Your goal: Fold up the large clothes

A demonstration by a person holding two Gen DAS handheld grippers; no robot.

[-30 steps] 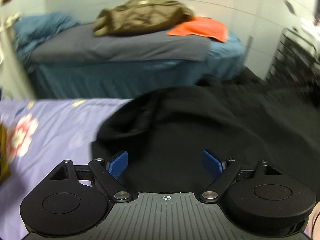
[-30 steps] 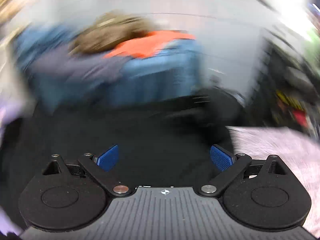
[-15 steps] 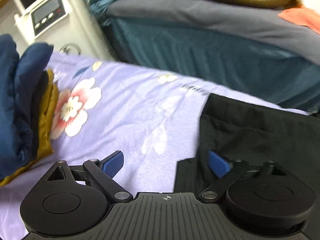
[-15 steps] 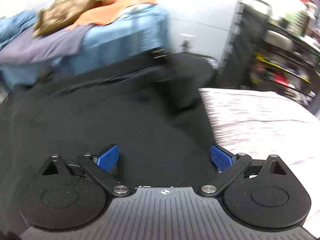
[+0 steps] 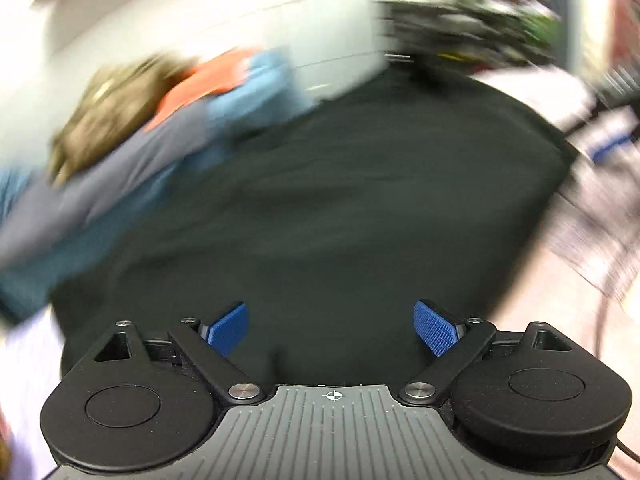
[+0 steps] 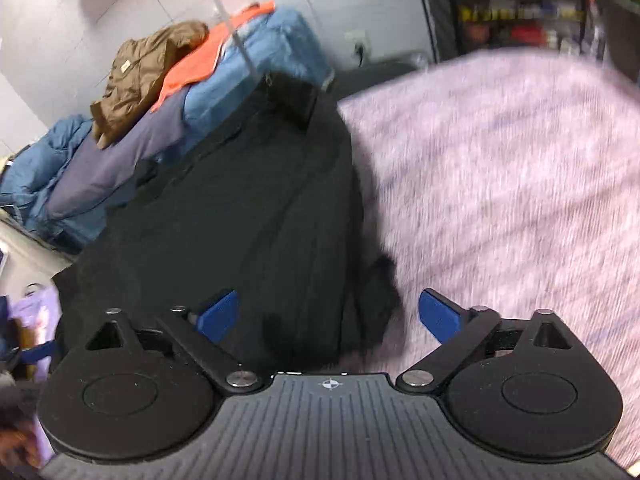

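Large black fabric garment [image 6: 248, 208], spread centre-left of frame; left gripper [image 5: 331, 328] released, right gripper [image 6: 329, 316], jaws just narrowing, grasped nothing; best pinched at near hem corner.

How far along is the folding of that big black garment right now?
Done: the black garment lies in a long, narrowed shape on the bedspread, so a lengthwise fold seems made. In hand: nothing; the right gripper, jaws just closing slightly, and the left gripper stand open above the cloth. Left: probably gripping an end and folding it shorter.
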